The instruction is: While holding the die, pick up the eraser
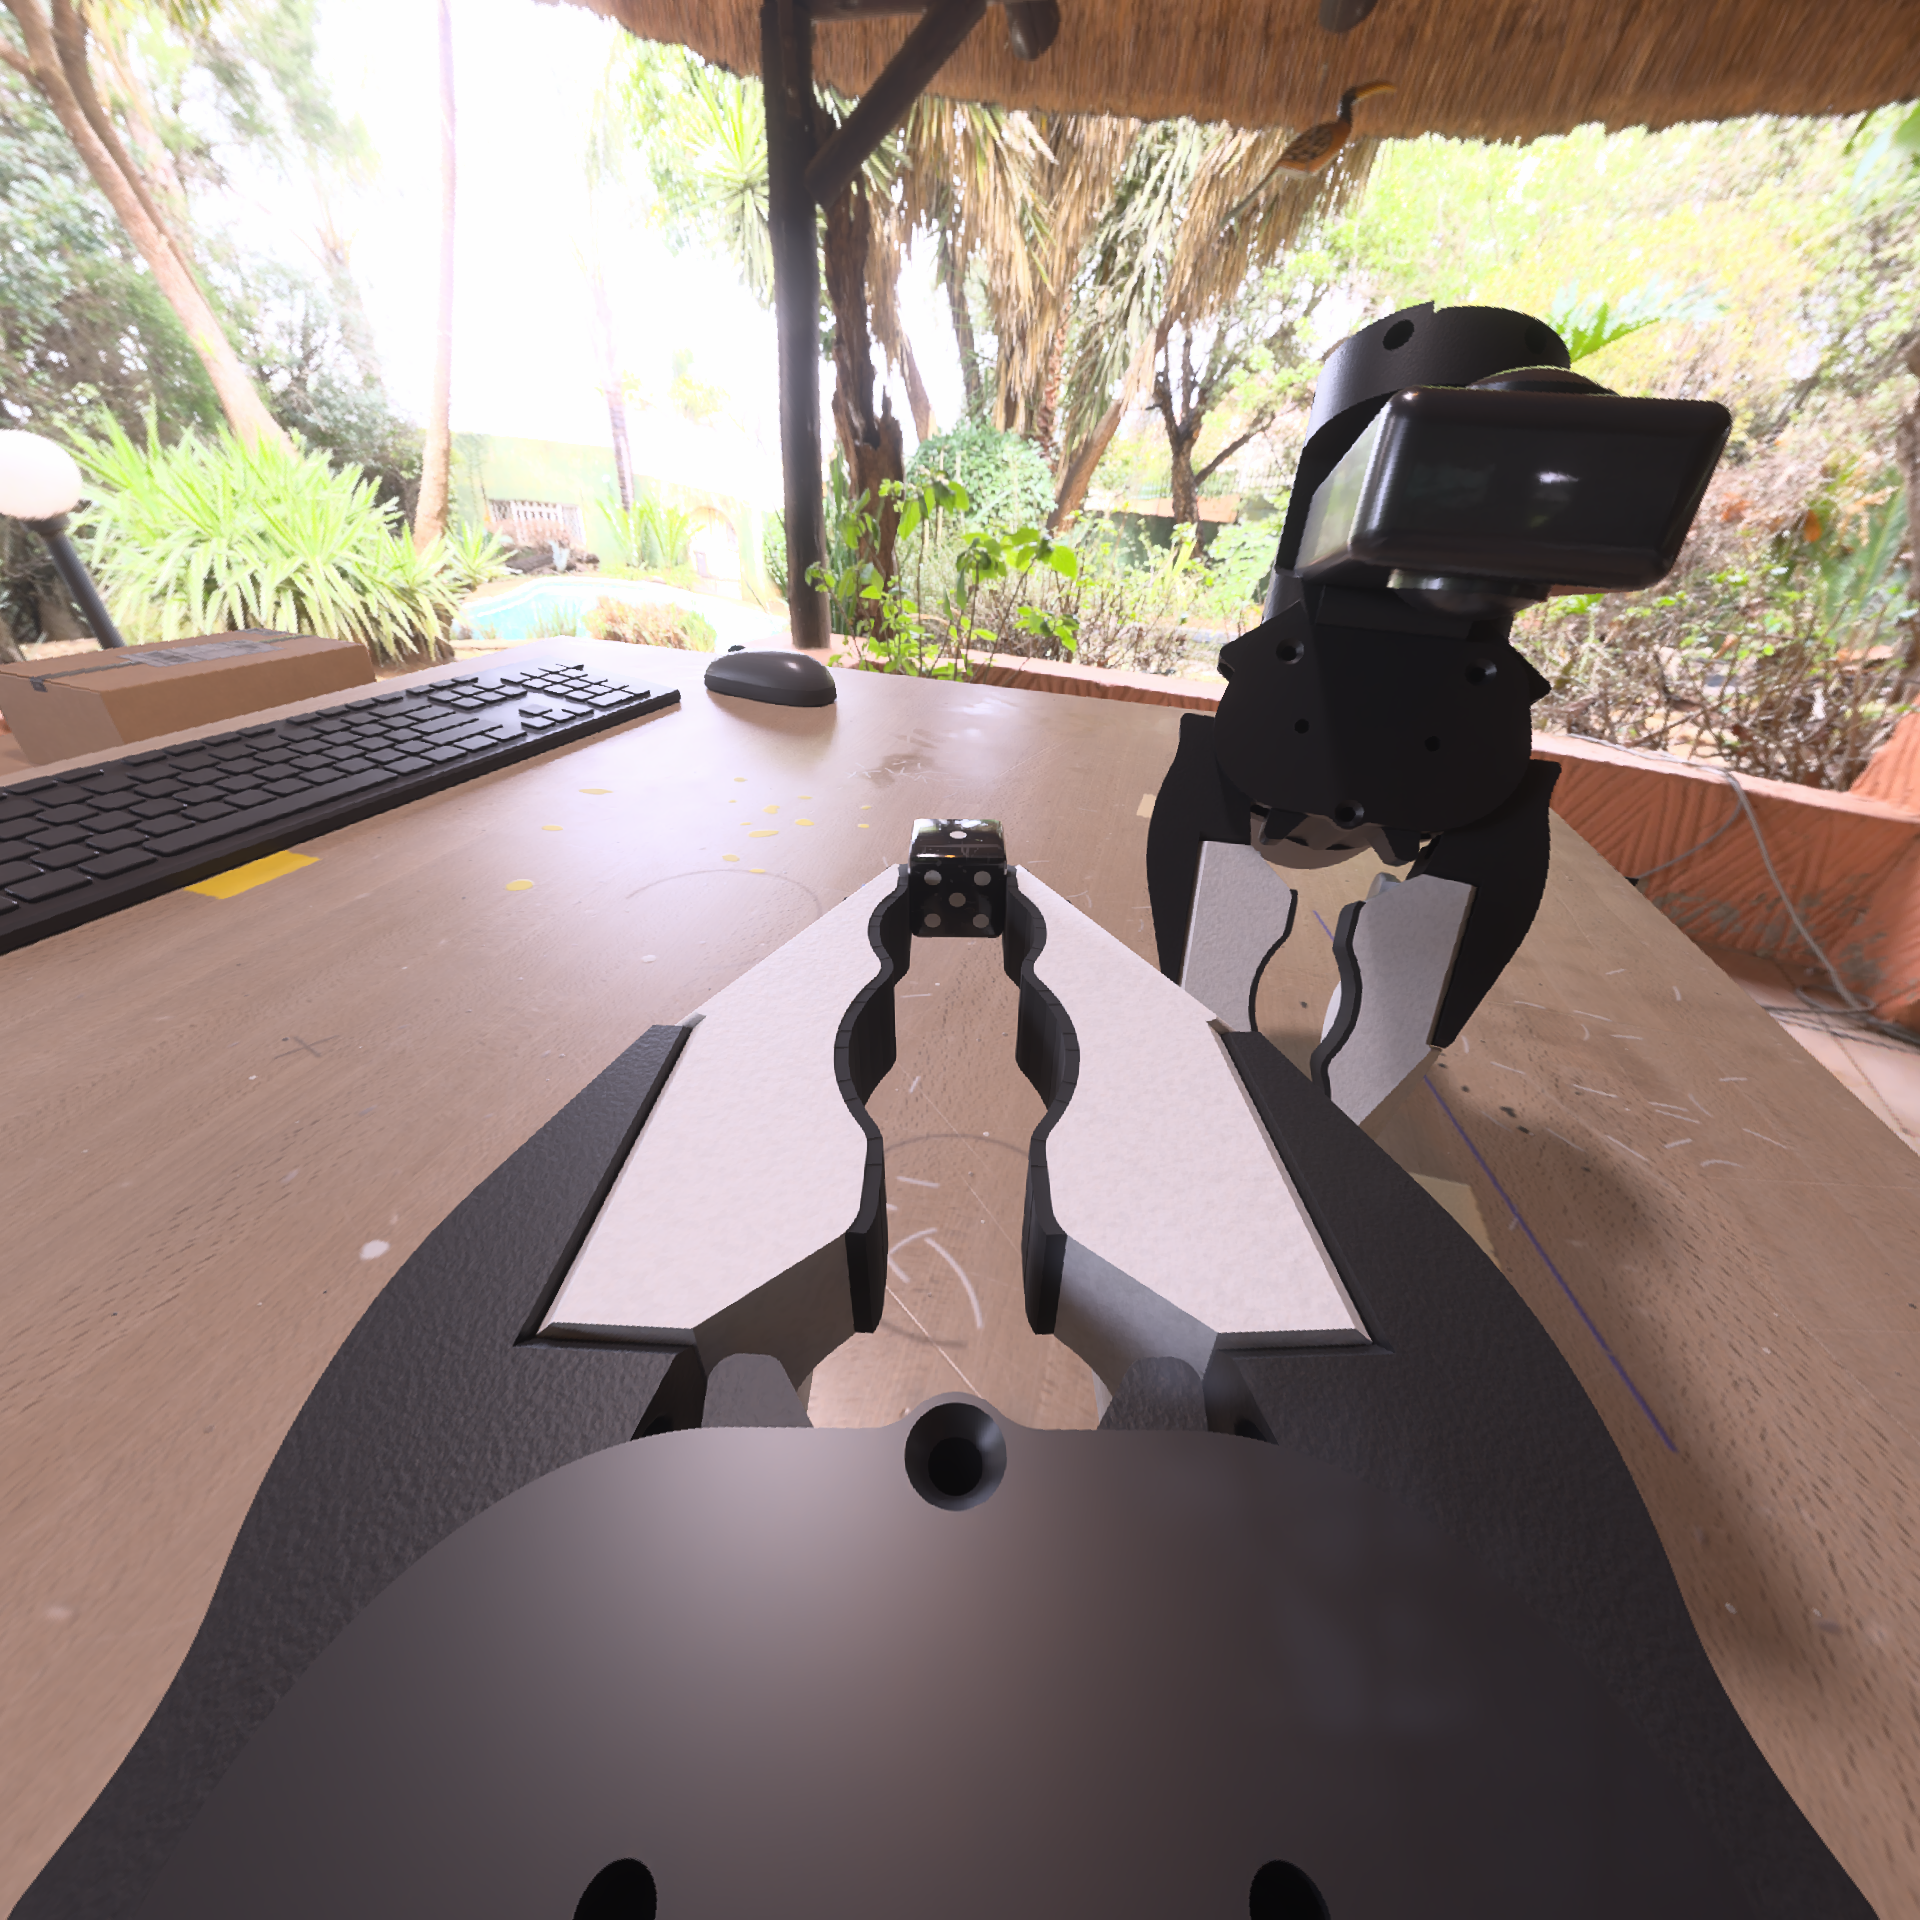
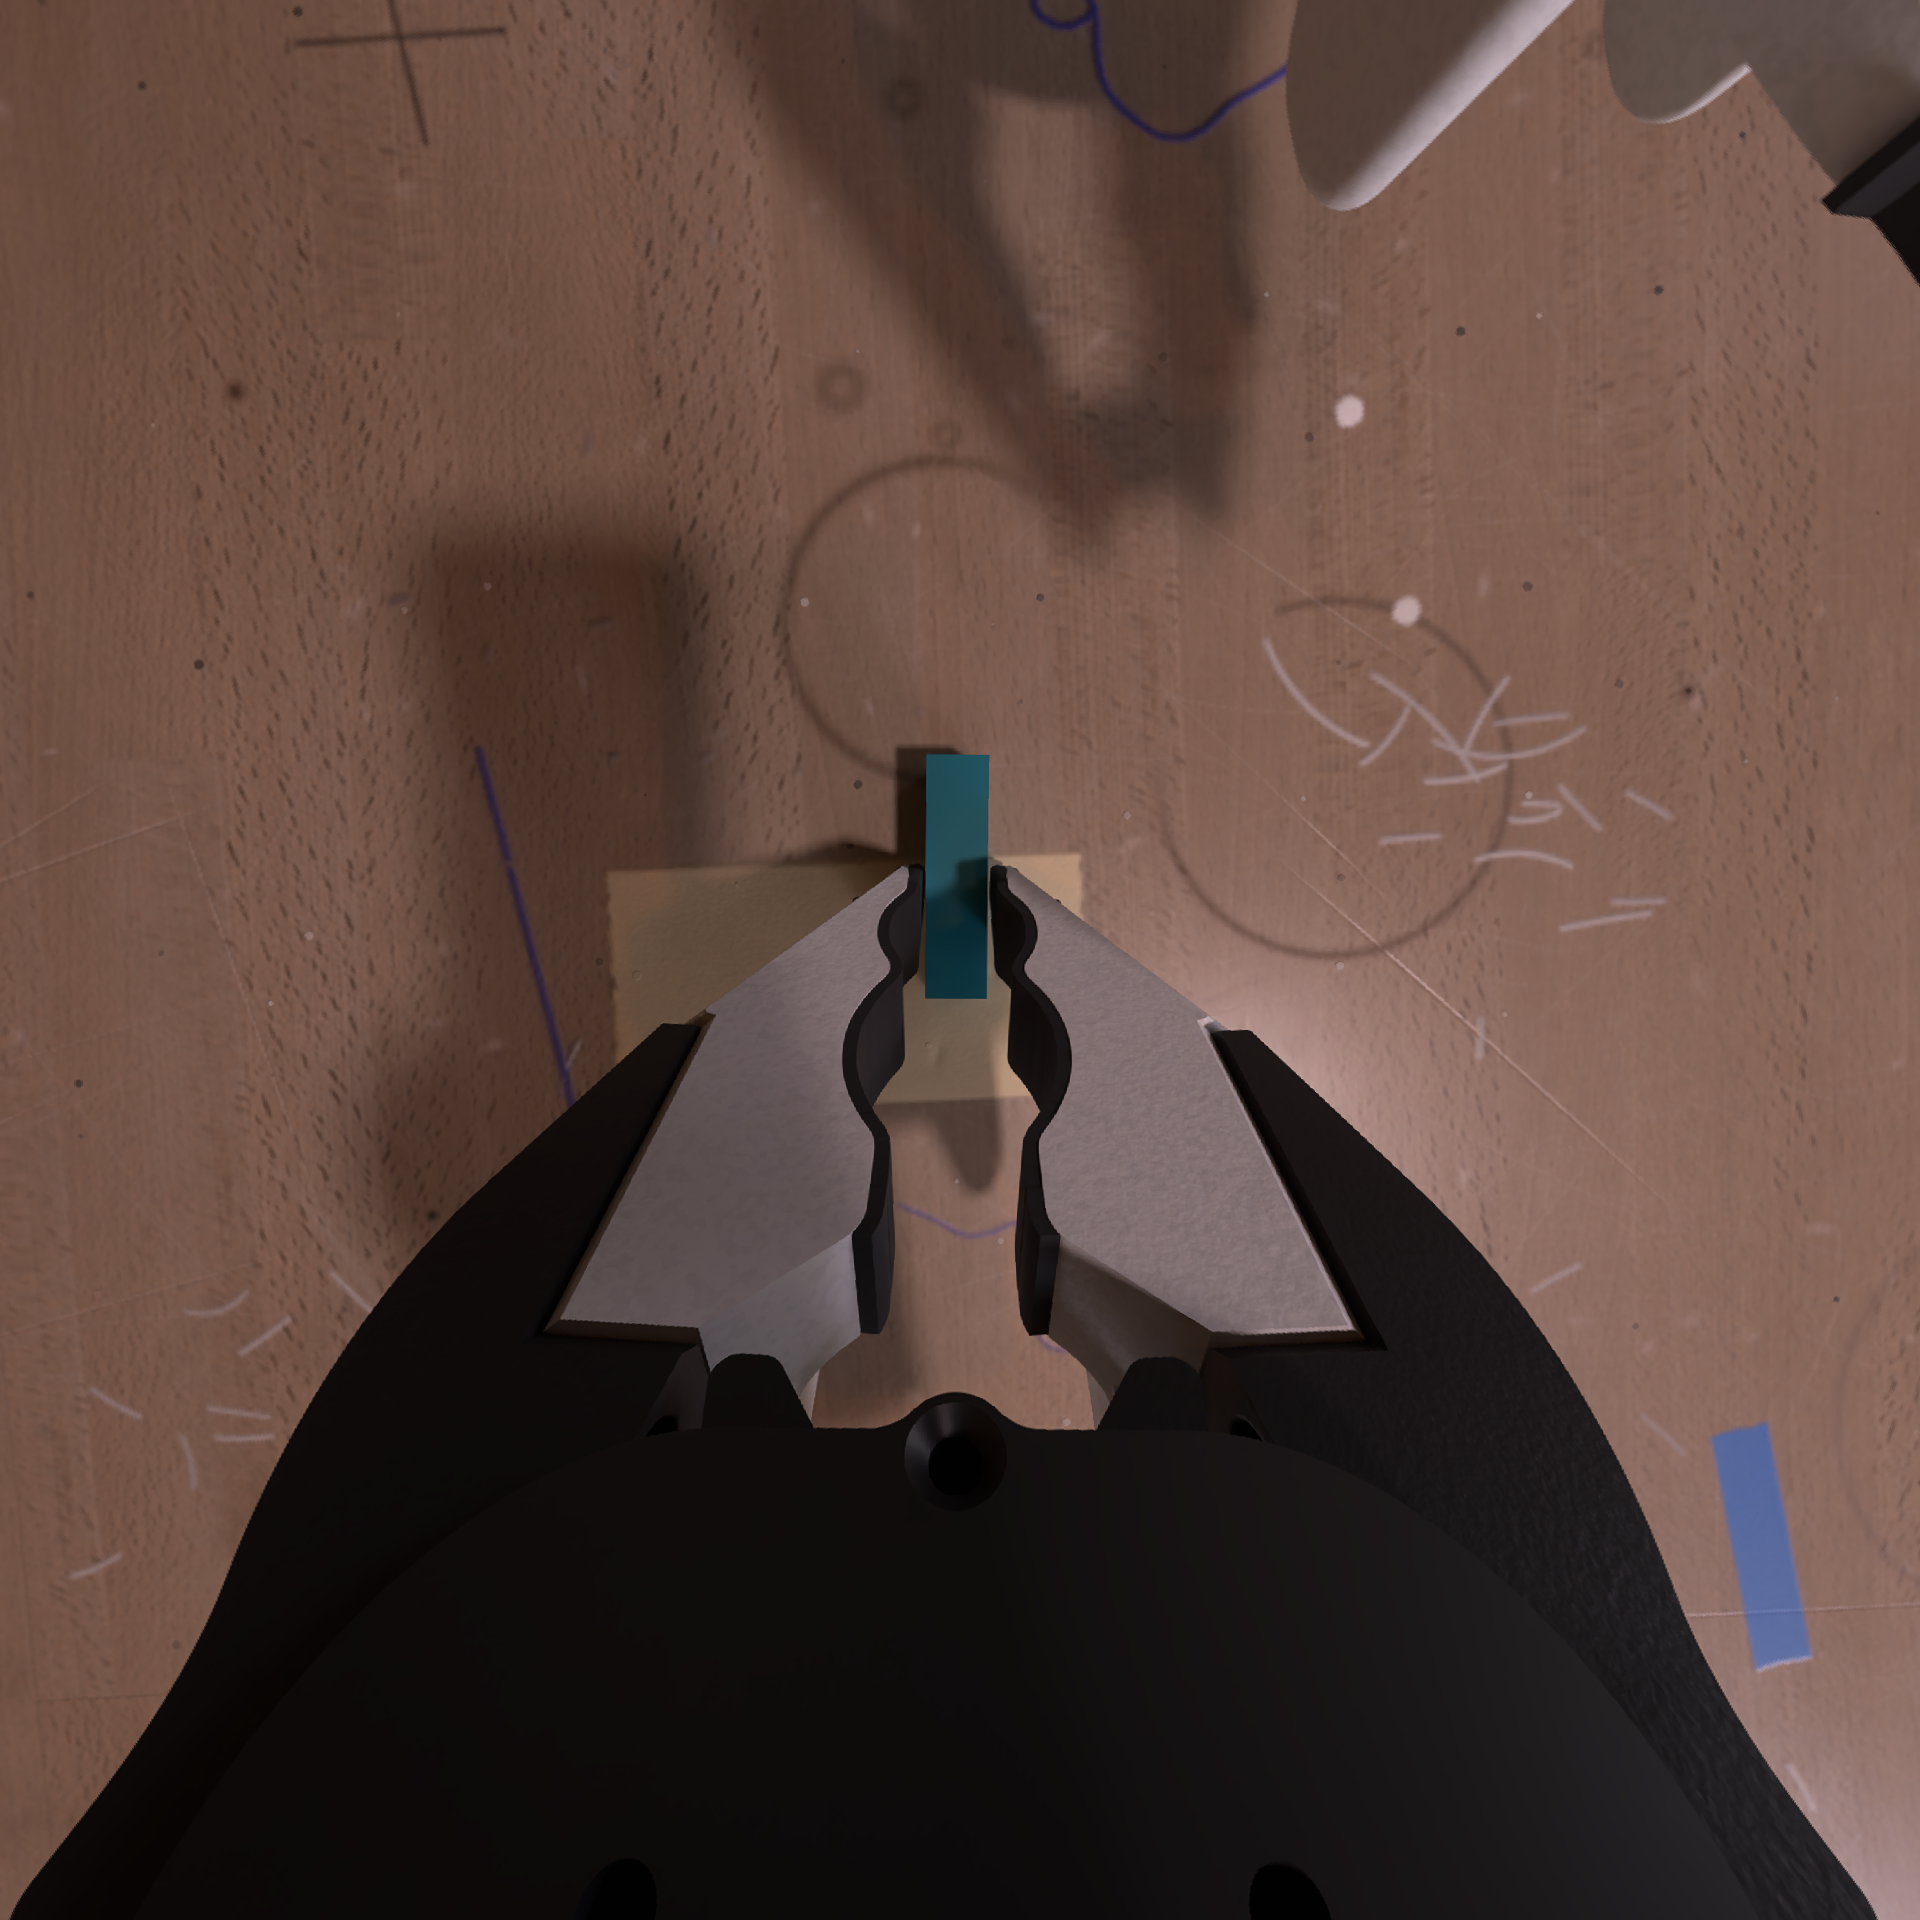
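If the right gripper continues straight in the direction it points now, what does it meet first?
Probably the wooden table: the right gripper, shut on the teal eraser, points straight down at it. The eraser's distance from the table is unclear.

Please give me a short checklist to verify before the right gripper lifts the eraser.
1. Left gripper is shut on the die: ok.
2. Right gripper has a finger on each side of the teal eraser: ok.
3. Fingers firmly clamped on the eraser: cannot tell.
4. Eraser centred between the fingertips: ok.
5. Grippers apart from each other: ok.
6. Eraser already off the table: cannot tell.
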